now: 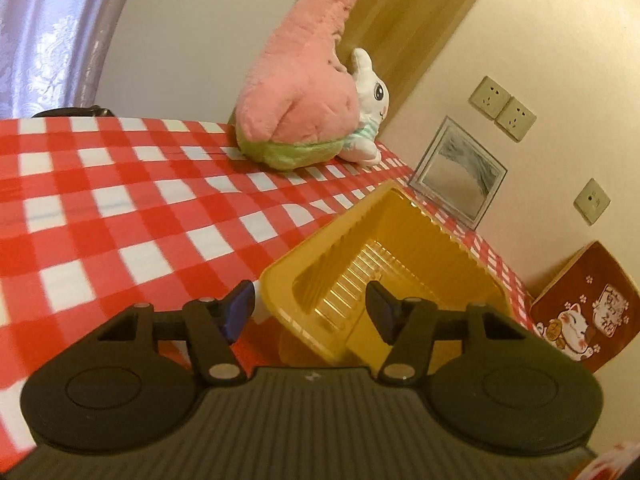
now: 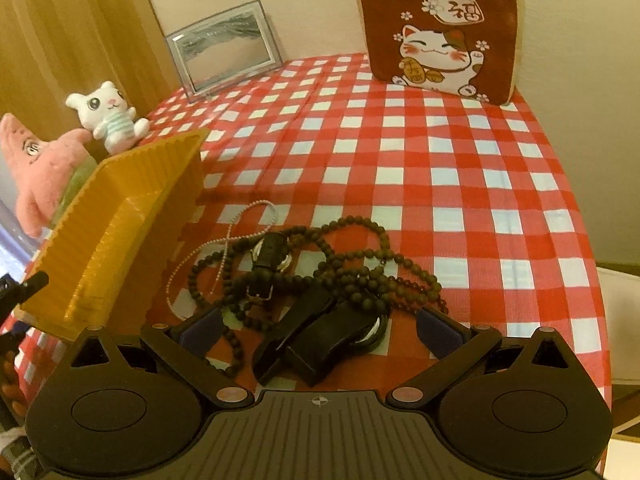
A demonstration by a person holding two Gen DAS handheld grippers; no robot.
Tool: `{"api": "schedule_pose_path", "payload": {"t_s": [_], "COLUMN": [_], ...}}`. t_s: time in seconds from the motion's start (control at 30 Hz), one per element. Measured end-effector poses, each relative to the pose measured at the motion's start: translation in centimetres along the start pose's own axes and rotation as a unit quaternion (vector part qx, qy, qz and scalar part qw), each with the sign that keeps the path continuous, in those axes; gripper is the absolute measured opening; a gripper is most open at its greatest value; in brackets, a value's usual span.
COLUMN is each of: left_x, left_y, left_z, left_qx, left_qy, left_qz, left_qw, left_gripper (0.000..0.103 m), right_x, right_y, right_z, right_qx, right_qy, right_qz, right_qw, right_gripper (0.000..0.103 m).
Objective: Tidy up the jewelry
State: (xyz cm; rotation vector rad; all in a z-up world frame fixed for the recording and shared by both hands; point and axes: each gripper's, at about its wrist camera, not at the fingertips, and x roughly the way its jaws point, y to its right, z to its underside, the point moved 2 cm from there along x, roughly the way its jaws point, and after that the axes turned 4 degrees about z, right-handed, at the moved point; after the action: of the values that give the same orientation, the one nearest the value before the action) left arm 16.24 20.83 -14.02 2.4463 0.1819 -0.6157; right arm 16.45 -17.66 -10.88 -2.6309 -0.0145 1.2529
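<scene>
A yellow plastic tray point(image 1: 400, 256) is tilted, lifted off the red checked tablecloth. My left gripper point(image 1: 310, 312) straddles its near corner rim with jaws wide apart; whether it grips is unclear. In the right wrist view the tray point(image 2: 120, 220) stands tilted at the left. A pile of jewelry lies before my right gripper point(image 2: 320, 326): dark bead necklaces point(image 2: 360, 256), a thin pearl chain point(image 2: 240, 232), a black-strap watch point(image 2: 268, 260) and another watch point(image 2: 332, 332). The right gripper is open, its fingers on either side of the pile's near end.
A pink star plush point(image 1: 300, 80) and a white cat plush point(image 2: 108, 116) sit at the table's back edge. A framed picture point(image 2: 224, 52) and a red lucky-cat cushion point(image 2: 436, 28) lean on the wall. The table's right edge point(image 2: 596, 280) drops off.
</scene>
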Motion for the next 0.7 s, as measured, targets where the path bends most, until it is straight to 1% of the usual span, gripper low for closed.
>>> {"api": "schedule_pose_path", "payload": {"t_s": [0.03, 0.2, 0.27, 0.3, 0.33, 0.4, 0.43, 0.47, 0.53, 0.6, 0.7], "left_x": [0.4, 1.8, 1.7, 1.7, 1.6, 1.4, 1.1, 0.7, -0.2, -1.4, -3.5], "left_y": [0.1, 0.6, 0.8, 0.9, 0.8, 0.8, 0.8, 0.9, 1.1, 1.1, 0.7], "left_z": [-0.1, 0.0, 0.1, 0.1, 0.2, 0.3, 0.4, 0.5, 0.8, 1.1, 1.3], "left_qx": [0.003, 0.019, 0.031, 0.036, 0.038, 0.046, 0.055, 0.065, 0.078, 0.091, 0.102], "left_qy": [-0.003, -0.012, -0.006, -0.006, -0.008, -0.012, -0.012, -0.012, -0.015, -0.018, -0.015], "left_qz": [0.002, -0.001, -0.004, -0.006, -0.005, -0.004, -0.004, -0.002, 0.001, 0.001, -0.003], "left_qw": [1.0000, 0.9997, 0.9995, 0.9993, 0.9992, 0.9988, 0.9984, 0.9978, 0.9969, 0.9957, 0.9947], "left_gripper": [0.047, 0.034, 0.025, 0.023, 0.015, 0.013, 0.012, 0.011, 0.009, 0.008, 0.006], "right_x": [0.1, 0.3, 0.2, 0.1, 0.0, -0.2, -0.3, -0.4, -0.7, -1.1, -1.4], "right_y": [0.0, -0.1, 0.0, 0.0, 0.1, 0.2, 0.3, 0.3, 0.4, 0.3, -0.3], "right_z": [0.1, 0.4, 0.5, 0.5, 0.5, 0.6, 0.7, 0.8, 1.3, 1.9, 3.3], "right_qx": [0.001, 0.004, 0.001, -0.001, -0.002, -0.005, -0.007, -0.009, -0.021, -0.045, -0.097], "right_qy": [-0.002, -0.006, -0.004, -0.003, -0.001, 0.002, 0.002, 0.002, 0.004, 0.008, 0.012], "right_qz": [0.002, 0.007, 0.010, 0.011, 0.011, 0.010, 0.008, 0.005, 0.002, 0.000, -0.004], "right_qw": [1.000, 1.000, 1.000, 1.000, 1.000, 1.000, 1.000, 1.000, 1.000, 0.999, 0.995], "right_gripper": [0.103, 0.103, 0.103, 0.103, 0.103, 0.100, 0.094, 0.091, 0.088, 0.085, 0.079]}}
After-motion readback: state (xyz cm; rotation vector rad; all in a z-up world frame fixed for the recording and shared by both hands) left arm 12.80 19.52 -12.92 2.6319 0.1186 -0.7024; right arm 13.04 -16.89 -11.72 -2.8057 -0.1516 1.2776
